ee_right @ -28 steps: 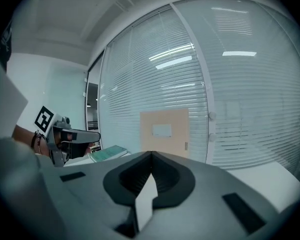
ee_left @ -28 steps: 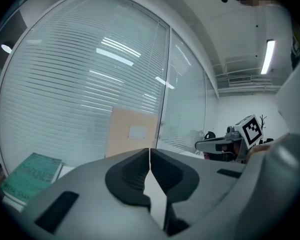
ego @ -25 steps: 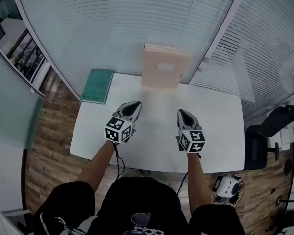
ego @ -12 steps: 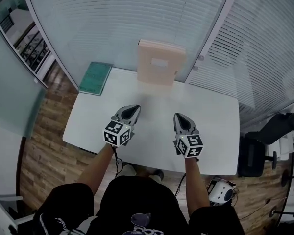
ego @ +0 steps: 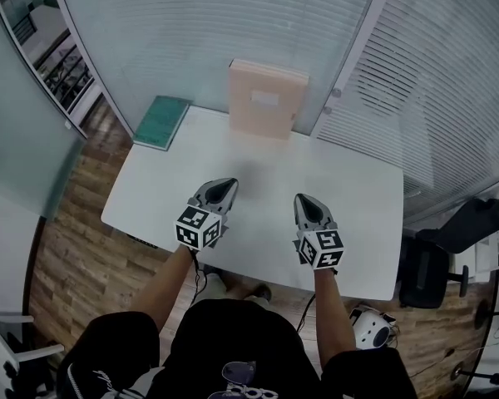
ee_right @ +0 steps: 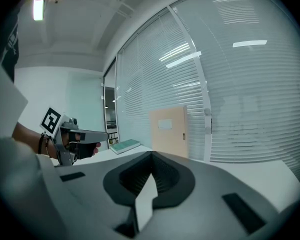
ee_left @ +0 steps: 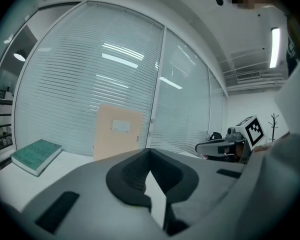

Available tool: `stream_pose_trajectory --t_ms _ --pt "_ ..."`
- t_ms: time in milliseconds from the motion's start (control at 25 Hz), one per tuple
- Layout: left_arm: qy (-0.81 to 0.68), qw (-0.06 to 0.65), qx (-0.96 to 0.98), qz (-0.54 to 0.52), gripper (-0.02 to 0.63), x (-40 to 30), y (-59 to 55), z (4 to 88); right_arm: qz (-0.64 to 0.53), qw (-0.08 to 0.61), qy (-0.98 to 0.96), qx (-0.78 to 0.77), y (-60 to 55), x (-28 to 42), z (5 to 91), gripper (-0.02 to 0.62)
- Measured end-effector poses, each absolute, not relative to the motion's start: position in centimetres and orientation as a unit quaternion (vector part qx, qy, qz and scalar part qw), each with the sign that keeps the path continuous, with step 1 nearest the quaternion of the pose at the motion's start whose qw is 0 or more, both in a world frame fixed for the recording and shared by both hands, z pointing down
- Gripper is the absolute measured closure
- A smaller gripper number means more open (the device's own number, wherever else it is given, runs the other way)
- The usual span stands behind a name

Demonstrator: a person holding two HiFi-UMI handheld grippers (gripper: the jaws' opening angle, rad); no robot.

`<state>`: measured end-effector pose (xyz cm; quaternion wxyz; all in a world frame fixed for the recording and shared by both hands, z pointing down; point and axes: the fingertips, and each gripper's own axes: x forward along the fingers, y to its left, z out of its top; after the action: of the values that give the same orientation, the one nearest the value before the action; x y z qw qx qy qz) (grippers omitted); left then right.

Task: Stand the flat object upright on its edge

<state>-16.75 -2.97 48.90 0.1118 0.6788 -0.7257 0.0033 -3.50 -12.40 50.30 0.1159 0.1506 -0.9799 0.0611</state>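
Note:
A flat beige folder (ego: 266, 100) stands upright at the table's far edge, leaning on the glass wall; it also shows in the left gripper view as the folder (ee_left: 117, 131) and in the right gripper view as the folder (ee_right: 169, 130). My left gripper (ego: 226, 186) and right gripper (ego: 303, 199) hover side by side over the near middle of the white table (ego: 362, 194), well short of the folder. Both are shut with nothing between the jaws, as seen at the left gripper (ee_left: 150, 150) and right gripper (ee_right: 151, 154).
A green book (ego: 161, 121) lies flat on the table's far left corner. Glass walls with blinds stand behind the table. A black office chair (ego: 437, 256) is off the right end, and a white device (ego: 368, 327) sits on the wooden floor near it.
Both grippers have drawn back a little toward the table's near edge, staying shut. The folder and the book have kept their places on the table.

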Motion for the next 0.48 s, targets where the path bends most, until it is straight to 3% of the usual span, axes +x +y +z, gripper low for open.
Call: stream_pose_trajectory --t_ms 480 --pt "-0.731 0.103 0.674 0.013 0.586 -15.6 -3.6 48.5 0.061 0.113 -0.981 0.148 -13.2 -2.3 50.0 0.574"
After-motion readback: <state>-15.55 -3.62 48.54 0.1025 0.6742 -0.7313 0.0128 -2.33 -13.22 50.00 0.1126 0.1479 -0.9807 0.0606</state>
